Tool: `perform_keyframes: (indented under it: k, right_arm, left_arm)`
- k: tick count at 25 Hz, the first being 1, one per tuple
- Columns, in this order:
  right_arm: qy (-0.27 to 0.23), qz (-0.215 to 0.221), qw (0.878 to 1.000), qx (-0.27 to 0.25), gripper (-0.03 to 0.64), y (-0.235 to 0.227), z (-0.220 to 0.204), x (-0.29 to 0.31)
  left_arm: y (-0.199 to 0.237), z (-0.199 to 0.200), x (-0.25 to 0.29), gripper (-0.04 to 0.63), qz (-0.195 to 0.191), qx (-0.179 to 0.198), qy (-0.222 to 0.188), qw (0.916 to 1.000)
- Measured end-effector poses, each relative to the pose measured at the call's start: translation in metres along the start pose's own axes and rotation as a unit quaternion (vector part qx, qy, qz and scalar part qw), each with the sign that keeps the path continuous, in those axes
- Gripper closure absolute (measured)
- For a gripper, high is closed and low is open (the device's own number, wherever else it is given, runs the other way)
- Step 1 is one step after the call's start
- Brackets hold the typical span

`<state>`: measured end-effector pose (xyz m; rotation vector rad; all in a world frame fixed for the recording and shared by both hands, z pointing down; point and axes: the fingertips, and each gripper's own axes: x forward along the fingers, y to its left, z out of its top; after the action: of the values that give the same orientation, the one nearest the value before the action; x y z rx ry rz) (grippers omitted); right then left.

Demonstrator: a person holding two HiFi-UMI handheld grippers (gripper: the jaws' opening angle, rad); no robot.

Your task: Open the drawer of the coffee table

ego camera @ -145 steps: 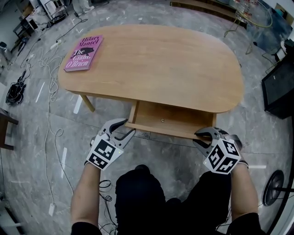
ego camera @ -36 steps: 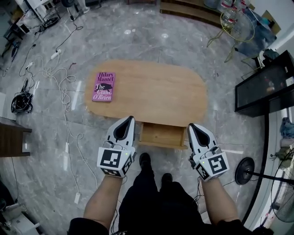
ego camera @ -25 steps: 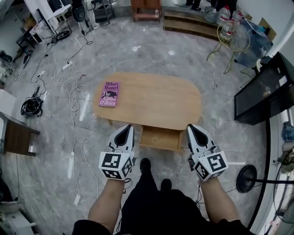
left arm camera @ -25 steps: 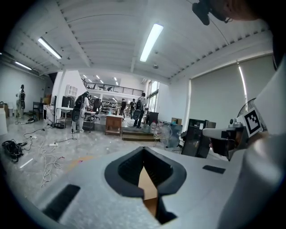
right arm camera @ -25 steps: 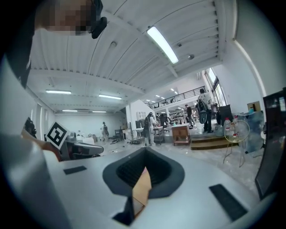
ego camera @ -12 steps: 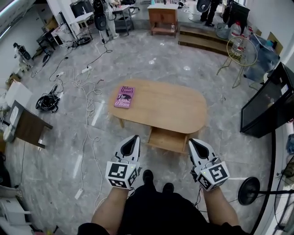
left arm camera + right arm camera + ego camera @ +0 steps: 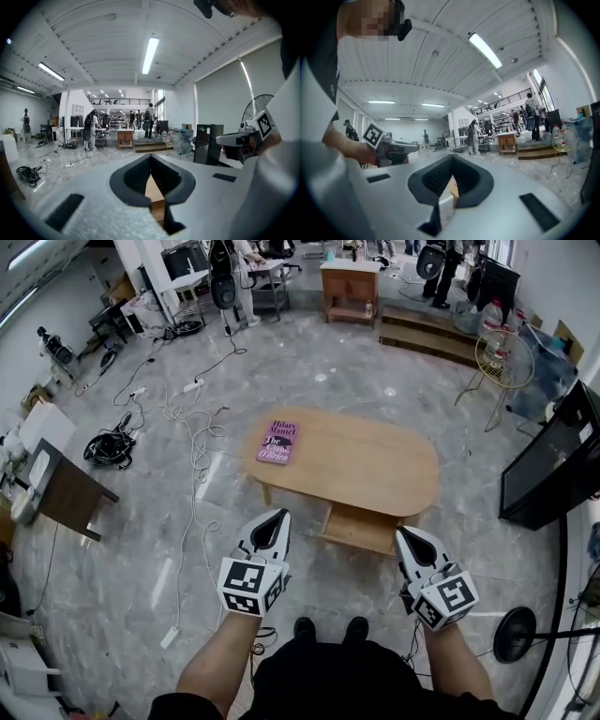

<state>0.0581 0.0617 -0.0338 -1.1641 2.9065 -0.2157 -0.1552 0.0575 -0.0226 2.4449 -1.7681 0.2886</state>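
The oval wooden coffee table (image 7: pixel 366 463) stands on the grey floor in the head view, seen from well above. Its drawer (image 7: pixel 361 529) is pulled out on the near side. A pink book (image 7: pixel 278 441) lies at the table's left end. My left gripper (image 7: pixel 277 518) hovers shut and empty in front of the table's near left side. My right gripper (image 7: pixel 406 535) is shut and empty too, just right of the drawer and above it. In the left gripper view the shut jaws (image 7: pixel 151 159) frame a sliver of the wooden table (image 7: pixel 154 199). The right gripper (image 7: pixel 452 161) points level into the room.
Cables (image 7: pixel 187 418) trail over the floor left of the table. A dark side table (image 7: pixel 66 498) stands at the left, a black screen (image 7: pixel 553 474) and a fan base (image 7: pixel 516 634) at the right. A wire stool (image 7: pixel 506 357) and a wooden cabinet (image 7: pixel 349 287) stand behind.
The view has pulled up and back from the table, which now looks smaller and farther. Both grippers, once open at the drawer's front corners, are shut and clear of it; the drawer stays out.
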Motion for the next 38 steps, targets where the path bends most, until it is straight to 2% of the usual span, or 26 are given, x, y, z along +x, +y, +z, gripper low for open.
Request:
perform_keyframes:
  k: [3, 7, 13, 16, 20, 25, 28, 31, 35, 38]
  right_arm:
    - [0.0, -0.003, 1.0, -0.001, 0.614, 0.028, 0.003, 0.016]
    - [-0.017, -0.031, 0.999, 0.025, 0.614, 0.054, 0.017, 0.039]
    - [-0.021, -0.034, 0.999, -0.007, 0.614, 0.081, 0.044, 0.052]
    - [-0.029, -0.042, 0.999, -0.008, 0.614, 0.075, 0.057, 0.049]
    - [-0.038, -0.041, 0.998, -0.009, 0.614, 0.069, 0.068, 0.047]
    - [-0.031, -0.02, 0.999, -0.031, 0.614, 0.07, 0.065, 0.039]
    - [-0.03, -0.016, 0.999, -0.02, 0.614, 0.066, 0.06, 0.026]
    - [-0.041, -0.03, 0.999, -0.003, 0.614, 0.054, 0.062, 0.011]
    - [-0.042, -0.065, 0.997, -0.027, 0.614, 0.03, 0.062, -0.006]
    - [-0.04, -0.068, 0.996, -0.034, 0.615, 0.023, 0.059, -0.011]
  left_arm:
    - [0.022, 0.003, -0.015, 0.594, -0.018, 0.001, -0.008, 0.9998]
    - [0.052, 0.005, -0.034, 0.594, -0.04, -0.004, -0.016, 0.9991]
    - [0.067, 0.017, -0.058, 0.594, -0.067, 0.028, -0.026, 0.997]
    - [0.067, 0.016, -0.07, 0.594, -0.047, 0.026, -0.036, 0.9979]
    - [0.064, -0.004, -0.075, 0.594, -0.019, -0.008, -0.039, 0.999]
    - [0.057, -0.015, -0.055, 0.594, -0.028, -0.007, -0.027, 0.9992]
    - [0.048, -0.009, -0.042, 0.592, -0.035, -0.023, -0.031, 0.9986]
    - [0.04, -0.007, -0.03, 0.592, -0.041, -0.031, -0.023, 0.9984]
    - [0.023, 0.001, -0.019, 0.593, -0.053, -0.022, -0.02, 0.9982]
    - [0.016, 0.011, -0.017, 0.592, -0.054, -0.009, -0.028, 0.9981]
